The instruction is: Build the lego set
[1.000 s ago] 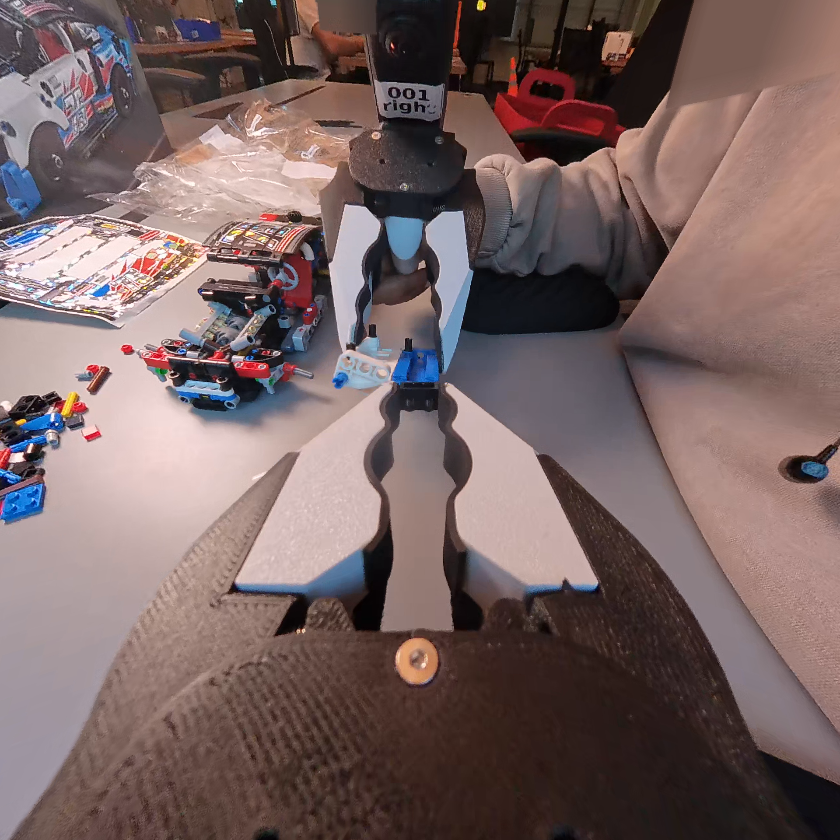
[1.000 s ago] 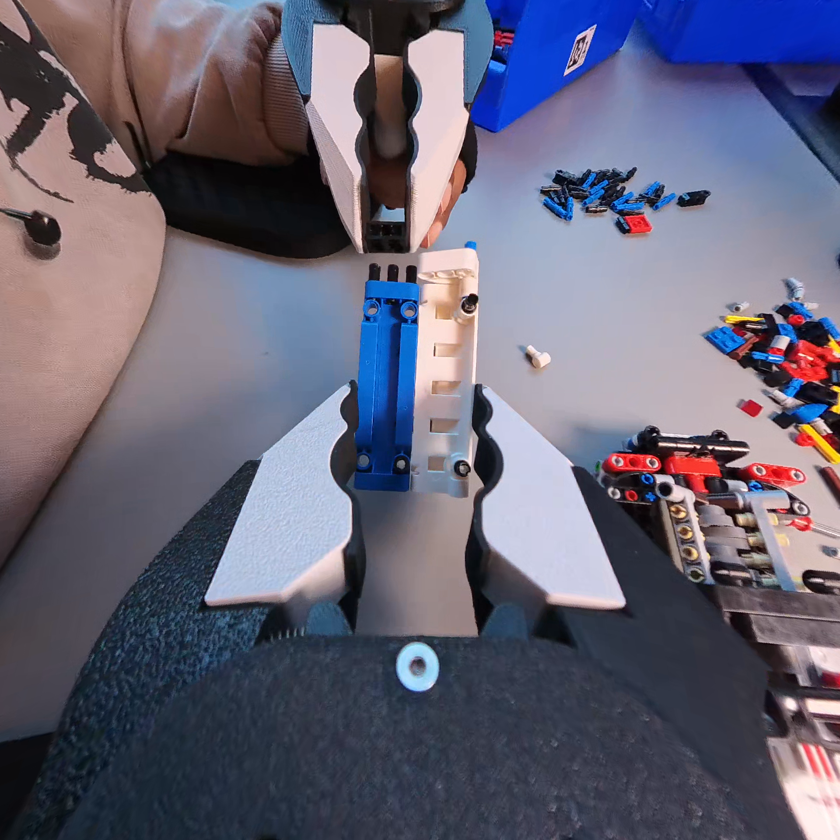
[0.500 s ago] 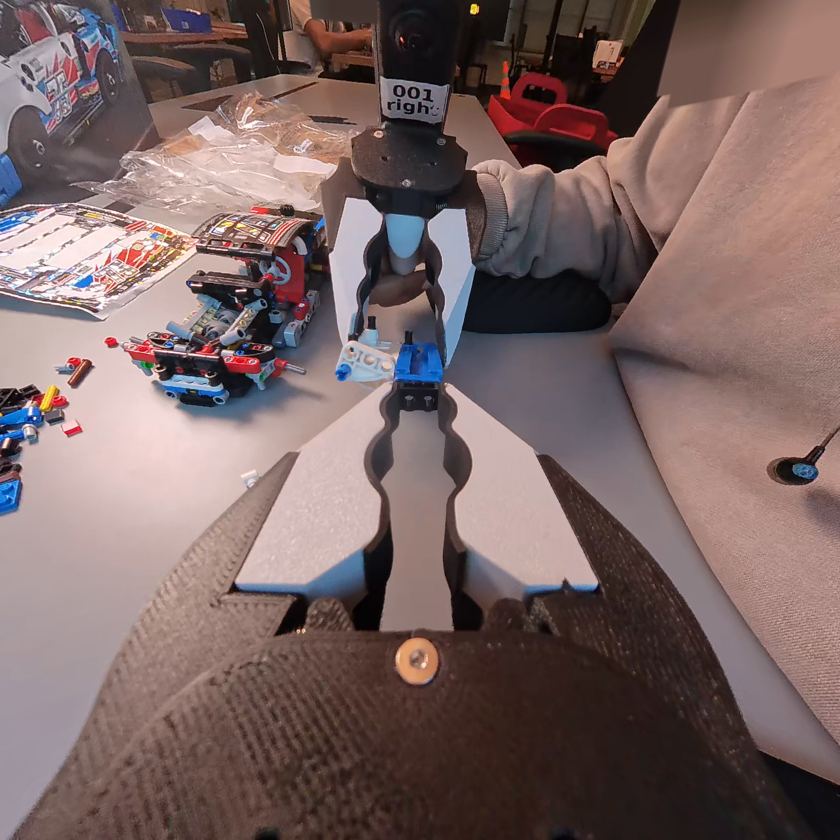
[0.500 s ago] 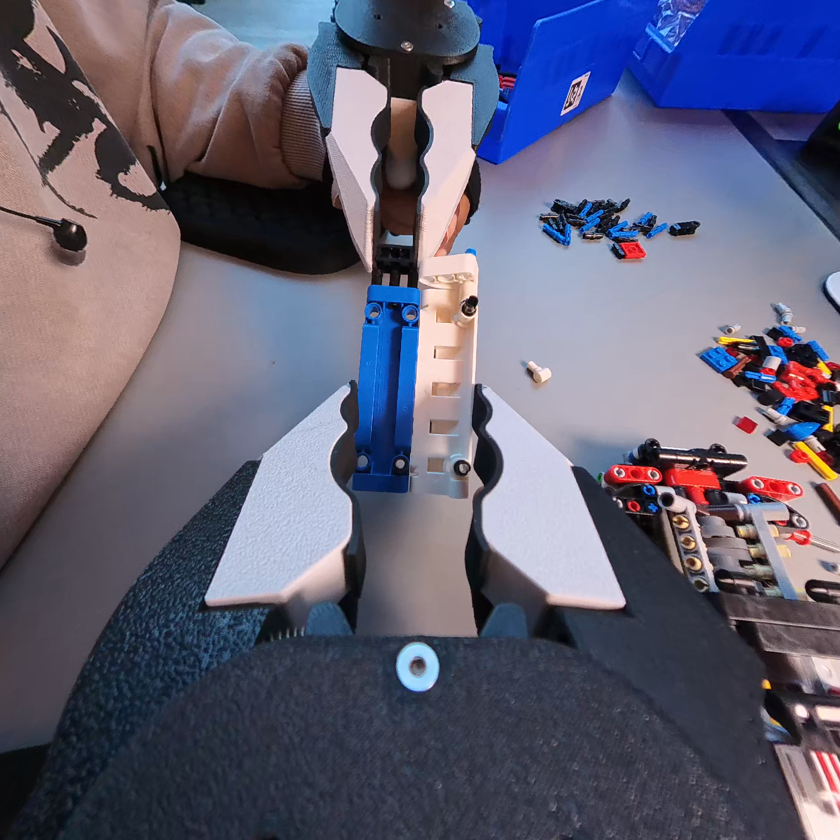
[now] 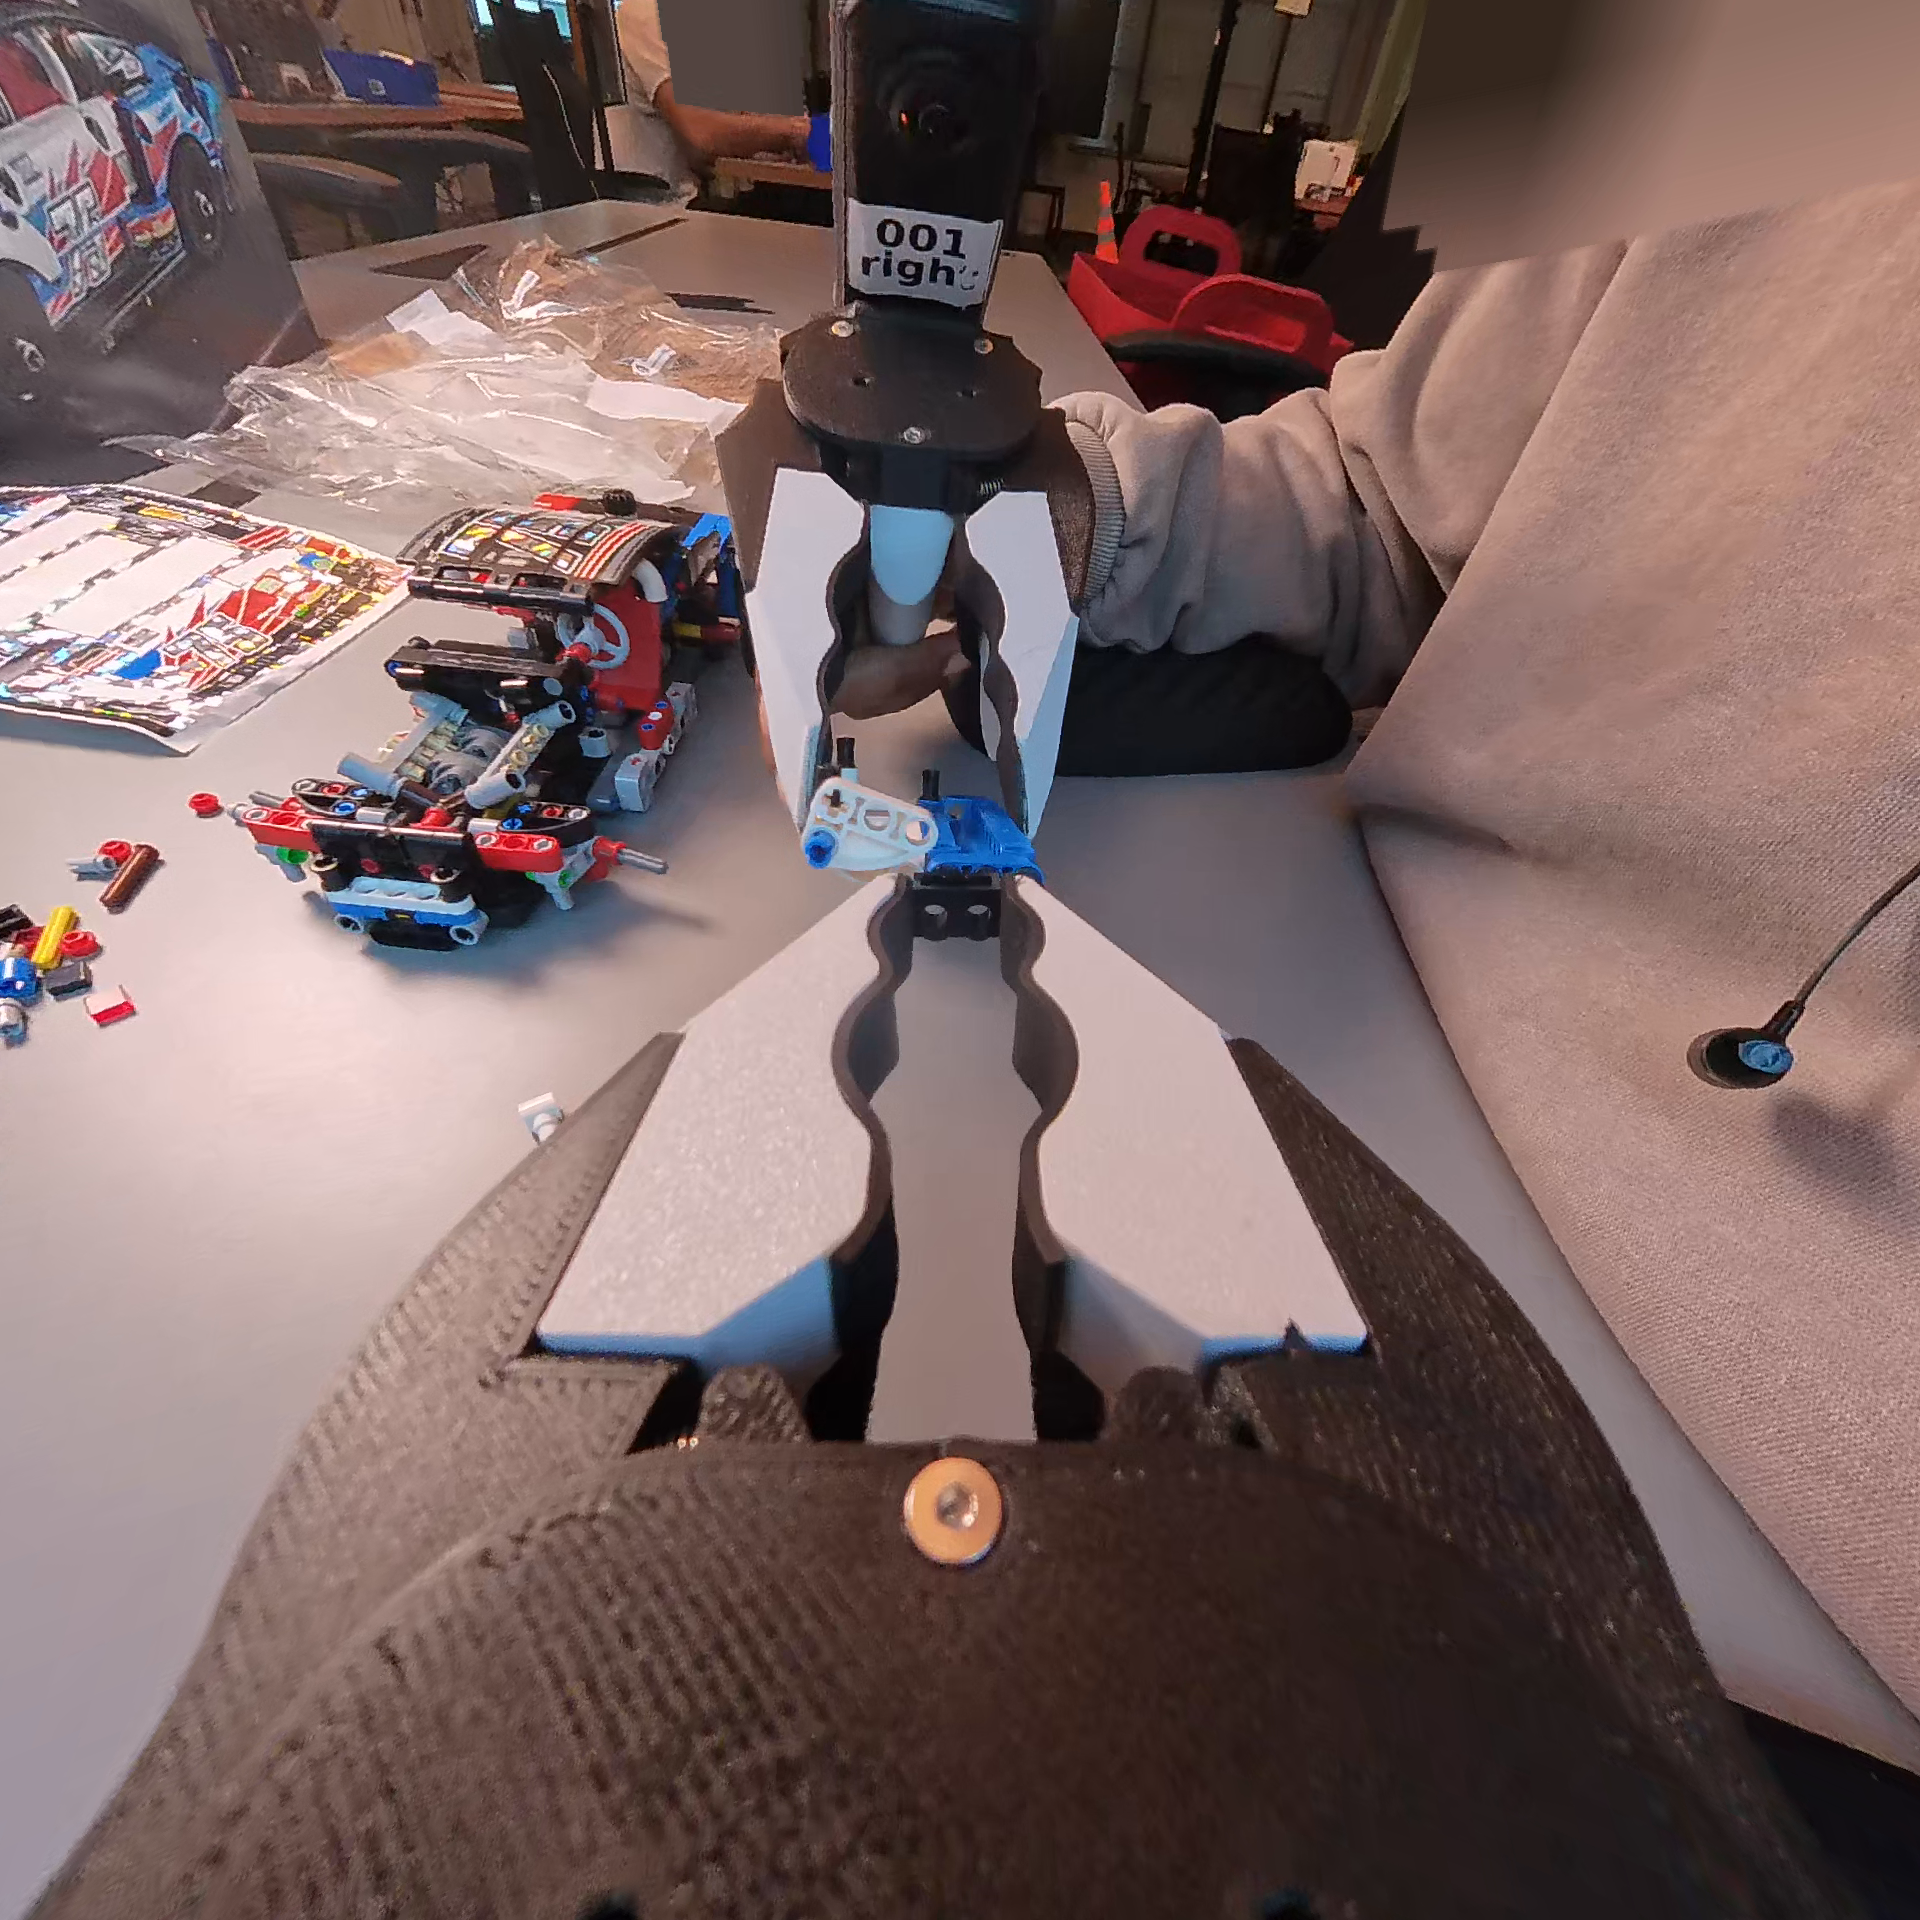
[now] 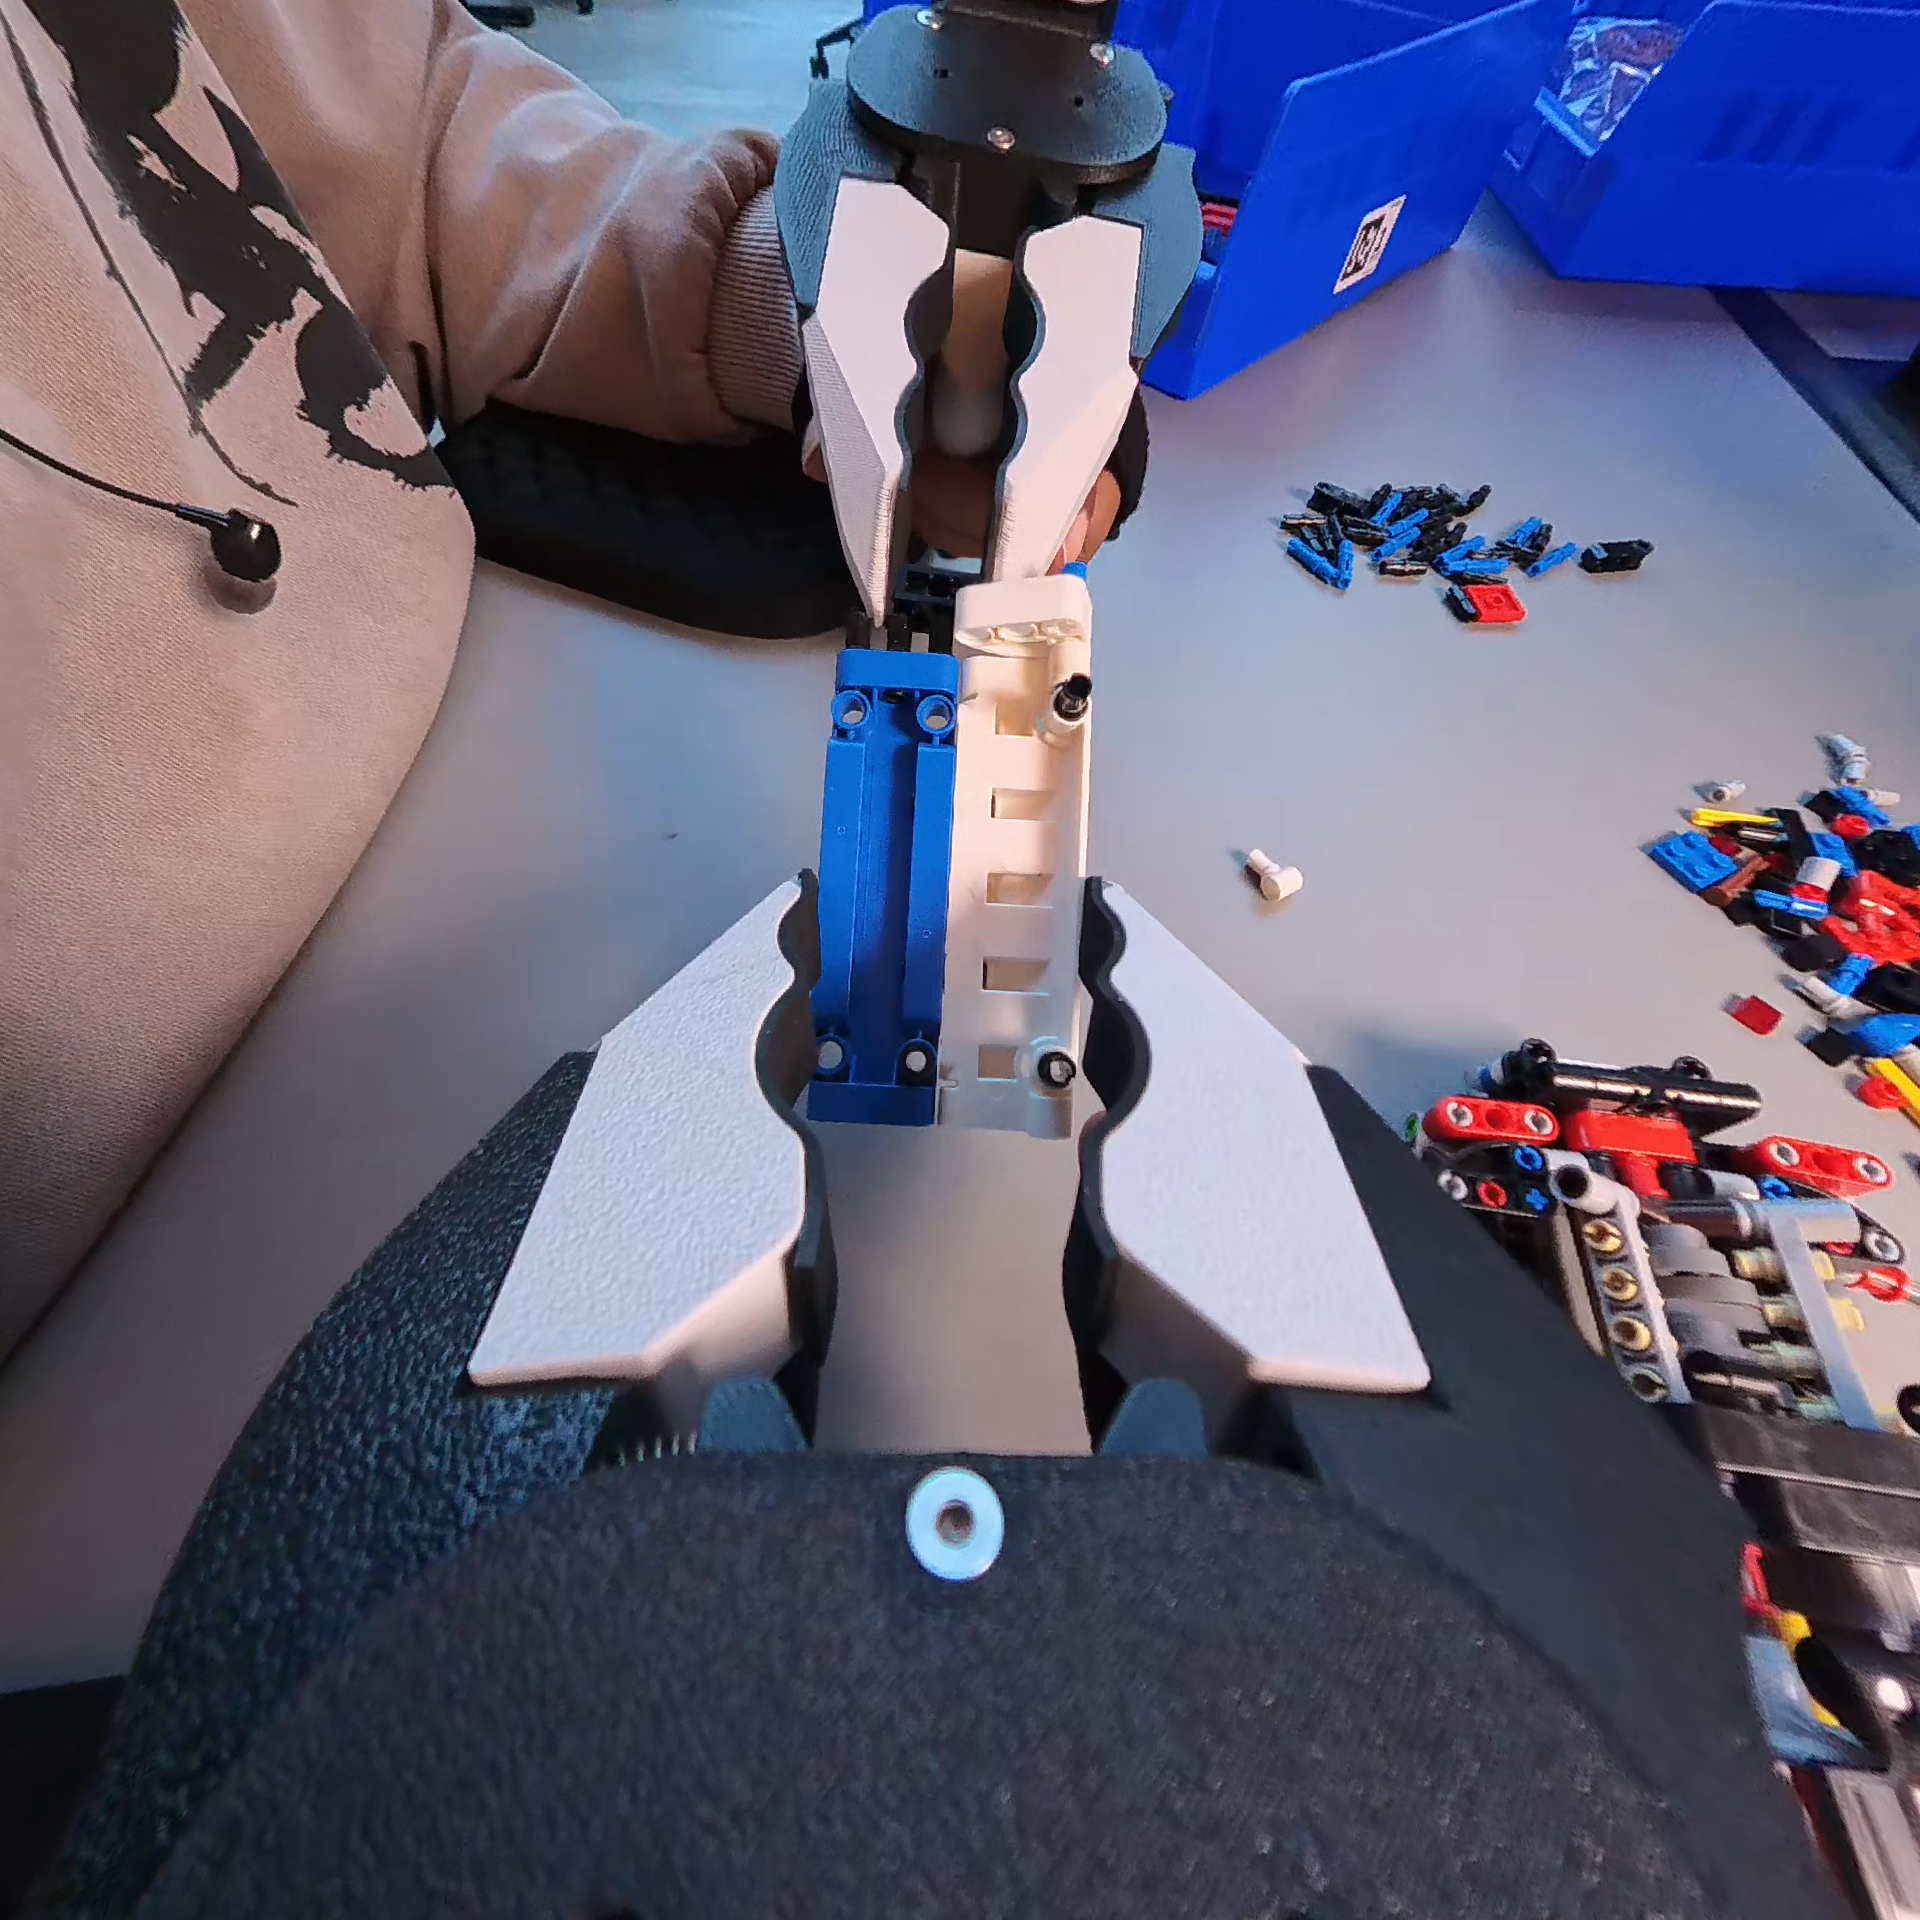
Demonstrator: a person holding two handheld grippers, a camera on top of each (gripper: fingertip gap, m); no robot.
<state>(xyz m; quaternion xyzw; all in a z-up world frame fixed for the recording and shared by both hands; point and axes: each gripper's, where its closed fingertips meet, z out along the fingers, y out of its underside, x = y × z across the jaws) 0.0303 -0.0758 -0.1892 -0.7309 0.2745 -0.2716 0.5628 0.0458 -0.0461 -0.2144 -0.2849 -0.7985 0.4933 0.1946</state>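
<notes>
Blue and white Lego panels, joined side by side into one long assembly (image 6: 951, 894), are clamped between the fingers of the right gripper (image 6: 948, 997), whose jaws stand partly open, as wide as the assembly. The blue panel touches the left finger and the white panel the right. The assembly runs straight ahead from the claw, held above the grey table (image 6: 1455, 748).

Facing it from the far end is the left gripper (image 6: 940, 582). Its jaws are nearly closed on a small black Lego brick (image 5: 954, 912), and that brick meets the black pins at the far edge of the blue panel. In the left wrist view the same meeting shows end on: the assembly (image 5: 920, 833) sits just beyond the left gripper (image 5: 954, 914) fingertips, with the right gripper (image 5: 914, 800) behind it.

To the right of the right claw the table is bare close in, apart from one small white connector (image 6: 1276, 875). Farther right lie a pile of black and blue pins (image 6: 1423, 532), a mixed heap of loose pieces (image 6: 1839, 914), and the partly built Lego car chassis (image 6: 1662, 1226), just beside the claw's right shoulder. Blue storage bins (image 6: 1558, 156) line the far right edge.

To the left of the right claw, a person's beige sweatshirt (image 6: 187, 520) borders the table edge, leaving a narrow strip of bare surface. A sticker sheet (image 5: 156, 603) and clear plastic bags (image 5: 468, 384) lie beyond the chassis (image 5: 499, 748) in the left wrist view.
</notes>
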